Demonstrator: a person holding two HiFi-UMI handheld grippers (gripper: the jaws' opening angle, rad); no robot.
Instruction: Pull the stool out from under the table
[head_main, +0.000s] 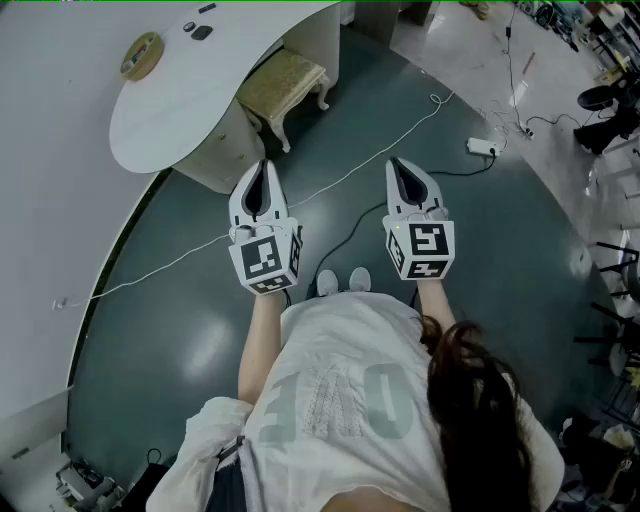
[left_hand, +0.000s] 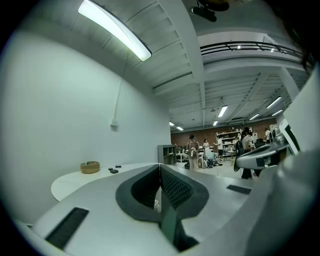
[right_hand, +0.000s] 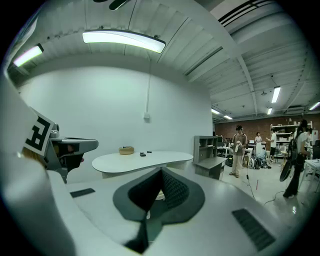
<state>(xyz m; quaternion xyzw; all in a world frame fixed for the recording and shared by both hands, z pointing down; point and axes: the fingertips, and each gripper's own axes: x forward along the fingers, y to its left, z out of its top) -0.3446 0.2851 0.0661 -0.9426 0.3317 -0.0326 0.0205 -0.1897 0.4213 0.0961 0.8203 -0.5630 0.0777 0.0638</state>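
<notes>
The stool (head_main: 283, 85), with a beige cushion and white legs, stands tucked partly under the white curved table (head_main: 190, 110) at the top of the head view. Both grippers hover over the dark floor, well short of the stool and apart from it. My left gripper (head_main: 263, 166) is shut with nothing held, and so is my right gripper (head_main: 397, 163). In the left gripper view the closed jaws (left_hand: 160, 168) point toward the tabletop (left_hand: 95, 181). From the right gripper view the closed jaws (right_hand: 161, 171) face the table (right_hand: 145, 161), with the left gripper (right_hand: 70, 147) beside them. The stool is hidden in both gripper views.
A round woven basket (head_main: 141, 55) and small dark items (head_main: 200, 30) lie on the table. A white cable (head_main: 380, 150) crosses the floor to a power strip (head_main: 482, 147). A grey shelf unit (right_hand: 207, 150) stands right of the table. People stand far off (right_hand: 239, 150).
</notes>
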